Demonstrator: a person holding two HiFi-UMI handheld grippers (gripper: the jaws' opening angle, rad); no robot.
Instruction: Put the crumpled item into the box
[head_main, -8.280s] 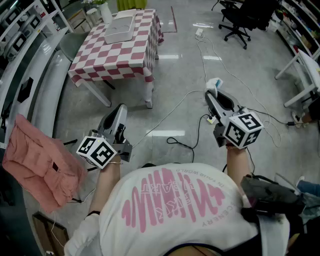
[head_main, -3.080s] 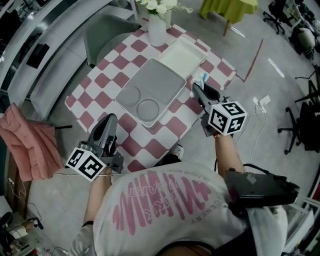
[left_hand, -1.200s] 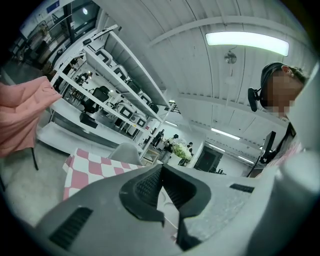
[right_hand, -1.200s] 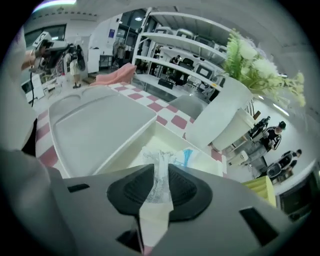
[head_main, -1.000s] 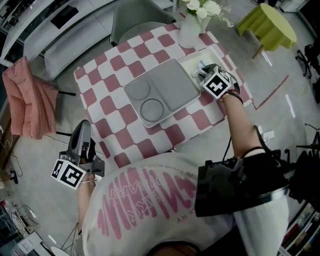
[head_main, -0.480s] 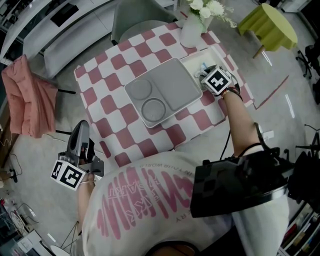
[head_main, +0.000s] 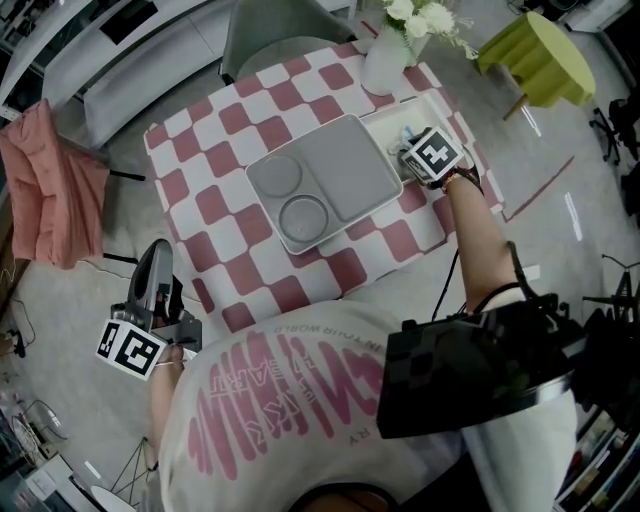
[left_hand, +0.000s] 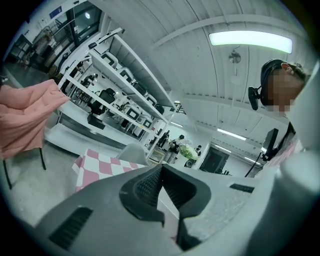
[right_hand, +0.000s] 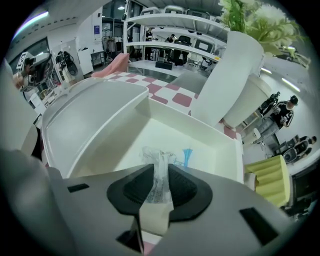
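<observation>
The crumpled item (right_hand: 159, 170) is a wad of clear plastic film with a bit of blue print. It is pinched between the pads of my right gripper (right_hand: 159, 187), which is shut on it. That gripper (head_main: 412, 148) hangs over the open white box (head_main: 380, 114) at the right side of the checked table. In the right gripper view the box's white wall (right_hand: 200, 131) and floor lie just beyond the item. My left gripper (head_main: 160, 272) hangs low beside the person, off the table, its jaws (left_hand: 161, 186) shut with nothing between them.
A grey tray (head_main: 325, 180) with two round recesses lies next to the box on the pink-and-white checked table (head_main: 205, 185). A white vase with flowers (head_main: 385, 55) stands behind the box. A pink cloth (head_main: 50, 190) hangs on a chair at left; a green round table (head_main: 535, 55) stands at far right.
Earlier the person walked up to the table and reached the right gripper to the box. Over the last second it has hardly moved; the left gripper stays low.
</observation>
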